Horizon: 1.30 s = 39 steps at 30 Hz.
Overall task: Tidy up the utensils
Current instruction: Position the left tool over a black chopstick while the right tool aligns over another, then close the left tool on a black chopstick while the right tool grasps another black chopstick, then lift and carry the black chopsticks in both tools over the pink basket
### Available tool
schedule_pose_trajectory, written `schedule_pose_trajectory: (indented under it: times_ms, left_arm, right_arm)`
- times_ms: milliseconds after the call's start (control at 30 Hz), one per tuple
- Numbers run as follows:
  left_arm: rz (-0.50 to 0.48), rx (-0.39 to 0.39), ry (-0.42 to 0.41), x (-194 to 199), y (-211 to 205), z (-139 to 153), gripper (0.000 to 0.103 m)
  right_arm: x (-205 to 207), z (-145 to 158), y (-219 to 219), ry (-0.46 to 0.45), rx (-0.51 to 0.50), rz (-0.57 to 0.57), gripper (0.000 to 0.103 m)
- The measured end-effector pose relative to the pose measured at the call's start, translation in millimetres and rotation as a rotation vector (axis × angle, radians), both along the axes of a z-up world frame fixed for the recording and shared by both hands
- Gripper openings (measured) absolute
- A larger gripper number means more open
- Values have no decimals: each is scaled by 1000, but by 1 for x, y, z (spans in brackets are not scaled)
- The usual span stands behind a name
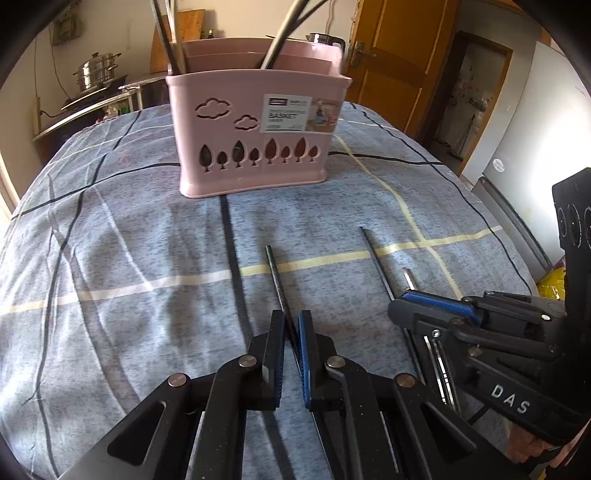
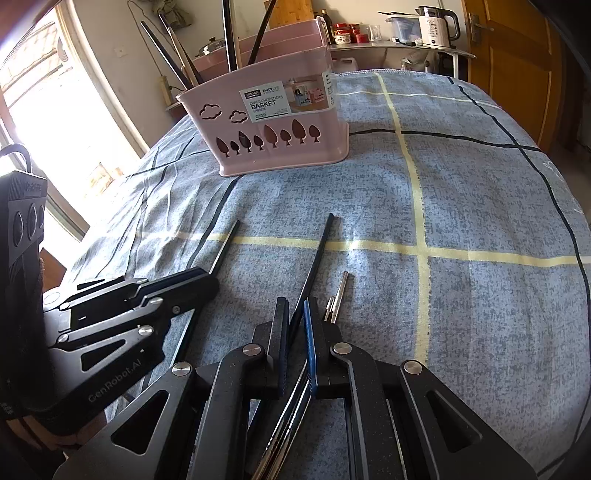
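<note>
A pink chopstick basket [image 1: 255, 147] [image 2: 280, 122] stands upright at the far side of the blue checked tablecloth [image 1: 129, 240], with several dark utensils sticking out of it. My left gripper [image 1: 291, 317] is low over the cloth, shut on a black chopstick [image 1: 275, 273] that points toward the basket. My right gripper [image 2: 295, 306] is just to its right, shut on another black chopstick [image 2: 319, 251]. Silver chopsticks [image 2: 340, 295] lie on the cloth beside its right finger and run back beneath it. Each view shows the other gripper, the right [image 1: 399, 306] and the left [image 2: 207, 280].
A shelf at the back carries a kettle [image 2: 437, 26] and jars. A steel pot [image 1: 96, 70] sits on a counter at the back left. A wooden door [image 2: 517, 74] is on the right and a bright window [image 2: 55, 110] on the left. The table rounds off at its edges.
</note>
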<state>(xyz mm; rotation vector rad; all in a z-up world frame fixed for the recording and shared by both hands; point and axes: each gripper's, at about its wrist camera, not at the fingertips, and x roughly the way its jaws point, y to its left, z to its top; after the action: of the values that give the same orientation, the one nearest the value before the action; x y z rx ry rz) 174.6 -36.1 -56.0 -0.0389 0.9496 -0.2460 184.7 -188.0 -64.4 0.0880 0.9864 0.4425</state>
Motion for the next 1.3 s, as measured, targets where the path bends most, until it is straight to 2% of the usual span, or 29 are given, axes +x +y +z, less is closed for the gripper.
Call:
schedule_pose_trajectory:
  times_ms: [233, 500, 600, 700, 833, 1000, 1300]
  left_arm:
    - [82, -9, 30, 4, 33, 2, 6]
    - [69, -20, 76, 12, 38, 2, 7]
    - [60, -1, 70, 12, 36, 2, 7]
    - [59, 9, 73, 14, 32, 2, 6]
    - [60, -20, 83, 17, 34, 5, 6]
    - [65, -49, 40, 17, 44, 25, 5]
    - [68, -92, -90, 24, 61, 92, 5]
  right_arm:
    - [10, 1, 4, 24, -14, -13, 8]
    - [21, 1, 17, 43, -84, -10, 8]
    - [21, 2, 20, 33, -107, -8, 8]
    - [21, 2, 21, 40, -100, -2, 7]
    - [21, 8, 22, 33, -69, 7, 7]
    - [21, 29, 22, -8, -31, 13, 6]
    - [24, 87, 20, -140, 24, 19, 5]
